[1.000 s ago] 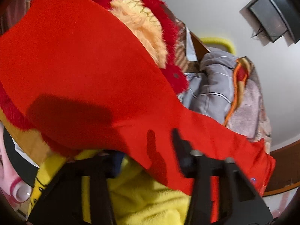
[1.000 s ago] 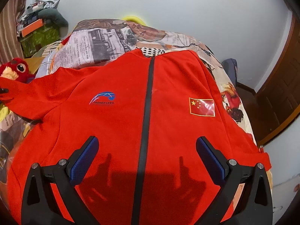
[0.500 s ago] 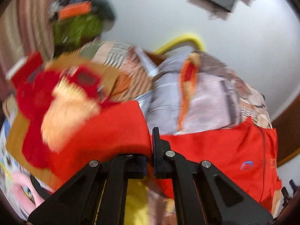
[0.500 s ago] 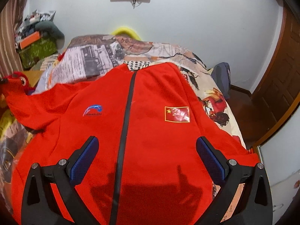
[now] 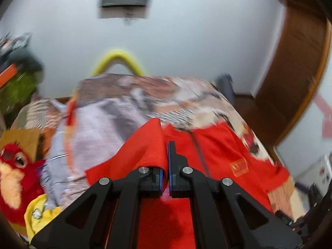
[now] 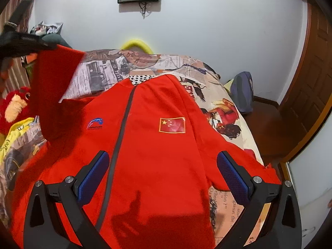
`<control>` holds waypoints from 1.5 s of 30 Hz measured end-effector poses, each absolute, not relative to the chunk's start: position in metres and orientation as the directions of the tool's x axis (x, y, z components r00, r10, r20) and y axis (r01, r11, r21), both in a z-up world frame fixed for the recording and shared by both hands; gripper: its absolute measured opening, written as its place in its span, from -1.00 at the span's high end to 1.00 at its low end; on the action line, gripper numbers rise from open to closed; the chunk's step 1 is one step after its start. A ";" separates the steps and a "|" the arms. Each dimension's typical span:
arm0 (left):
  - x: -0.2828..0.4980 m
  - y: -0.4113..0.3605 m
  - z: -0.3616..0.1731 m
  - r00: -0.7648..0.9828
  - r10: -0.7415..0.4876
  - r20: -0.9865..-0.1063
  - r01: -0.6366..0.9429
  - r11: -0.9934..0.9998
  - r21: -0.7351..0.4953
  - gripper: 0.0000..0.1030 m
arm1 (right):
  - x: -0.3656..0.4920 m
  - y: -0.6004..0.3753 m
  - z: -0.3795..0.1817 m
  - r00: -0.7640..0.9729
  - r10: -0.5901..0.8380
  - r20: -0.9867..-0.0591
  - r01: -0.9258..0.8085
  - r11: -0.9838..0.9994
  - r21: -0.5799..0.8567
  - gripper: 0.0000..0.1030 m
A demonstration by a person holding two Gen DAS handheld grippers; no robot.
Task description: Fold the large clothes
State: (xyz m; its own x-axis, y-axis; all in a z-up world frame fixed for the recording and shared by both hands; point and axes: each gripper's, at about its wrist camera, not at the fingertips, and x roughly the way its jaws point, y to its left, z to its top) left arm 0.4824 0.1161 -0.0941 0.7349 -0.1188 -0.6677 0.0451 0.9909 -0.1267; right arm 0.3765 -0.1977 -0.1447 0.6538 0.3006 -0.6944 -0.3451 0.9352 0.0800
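On the newsprint-patterned bed (image 6: 99,74), left gripper (image 5: 165,174) pinches the red jacket (image 6: 157,145); right gripper (image 6: 162,178) gapes wide.

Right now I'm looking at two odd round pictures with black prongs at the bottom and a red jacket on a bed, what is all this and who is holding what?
No robot here: a person holds a two-fingered tool in each hand, each with a wide-angle camera looking along its fingers. That makes the pictures round, with black prongs at the bottom.

The blurry picture is from the left tool. Its fingers are shut on the red sleeve and lift it.

The sharp picture is from the right tool. It is open, holds nothing and is above the red jacket, which lies front up on a bed with a newspaper-print cover. At upper left you see the raised sleeve in the left tool.

Beside the bed sits a red plush toy.
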 end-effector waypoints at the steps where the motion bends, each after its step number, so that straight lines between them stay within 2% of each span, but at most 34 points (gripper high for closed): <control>1: 0.485 0.093 -0.106 0.719 -0.127 -0.683 0.079 0.992 -0.100 0.96 | 0.376 -0.204 -0.145 0.657 0.309 -0.688 -0.342 0.935 0.093 -1.00; 8: 0.495 -0.008 -0.182 0.567 -0.160 -0.808 0.236 0.971 -0.026 0.96 | 0.376 -0.229 -0.153 0.655 0.301 -0.693 -0.317 0.942 0.110 -1.00; 12: 0.480 -0.036 -0.216 0.494 -0.179 -0.851 0.281 0.959 -0.039 0.95 | 0.374 -0.235 -0.162 0.643 0.283 -0.712 -0.312 0.945 0.094 -1.00; 15: 0.470 -0.040 -0.231 0.427 -0.211 -0.879 0.291 0.953 -0.087 0.68 | 0.373 -0.235 -0.168 0.630 0.268 -0.728 -0.312 0.947 0.078 -1.00; 17: 0.461 -0.037 -0.233 0.386 -0.232 -0.893 0.287 0.950 -0.123 0.29 | 0.373 -0.234 -0.169 0.626 0.261 -0.735 -0.311 0.948 0.071 -1.00; 19: 0.451 -0.029 -0.226 0.389 -0.243 -0.889 0.283 0.949 -0.136 0.17 | 0.372 -0.231 -0.167 0.622 0.259 -0.739 -0.313 0.947 0.068 -1.00; 22: 0.437 -0.004 -0.205 0.412 -0.245 -0.878 0.259 0.955 -0.145 0.09 | 0.371 -0.226 -0.162 0.623 0.262 -0.737 -0.322 0.944 0.063 -1.00; 26: 0.423 0.035 -0.171 0.489 -0.185 -0.853 0.186 0.977 -0.105 -0.15 | 0.369 -0.208 -0.152 0.628 0.272 -0.729 -0.355 0.934 0.042 -1.00; 27: 0.423 0.043 -0.164 0.418 -0.103 -0.903 0.137 0.989 -0.049 -0.17 | 0.368 -0.202 -0.150 0.629 0.274 -0.727 -0.364 0.931 0.036 -1.00; 31: 0.416 0.091 -0.138 0.453 -0.003 -0.891 0.044 0.999 0.019 -0.20 | 0.366 -0.169 -0.142 0.627 0.298 -0.720 -0.422 0.906 0.007 -1.00; 35: 0.400 0.141 -0.135 0.447 0.087 -0.890 -0.045 0.996 0.074 -0.21 | 0.369 -0.128 -0.147 0.592 0.342 -0.730 -0.498 0.867 0.002 -1.00; 40: 0.378 0.184 -0.157 0.405 0.114 -0.907 -0.108 0.991 0.077 -0.21 | 0.378 -0.070 -0.170 0.495 0.389 -0.777 -0.592 0.805 0.026 -1.00; 45: 0.370 0.203 -0.189 0.356 0.104 -0.929 -0.125 0.990 0.063 -0.21 | 0.382 -0.011 -0.202 0.376 0.377 -0.846 -0.685 0.729 0.021 -0.96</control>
State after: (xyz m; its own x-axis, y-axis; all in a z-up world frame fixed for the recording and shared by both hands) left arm 0.3698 0.2031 -0.1889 0.3565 0.1037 -0.9285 -0.1251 0.9902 0.0626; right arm 0.3817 -0.0114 -0.2022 0.3759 0.3772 -0.8464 -0.6846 0.7286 0.0207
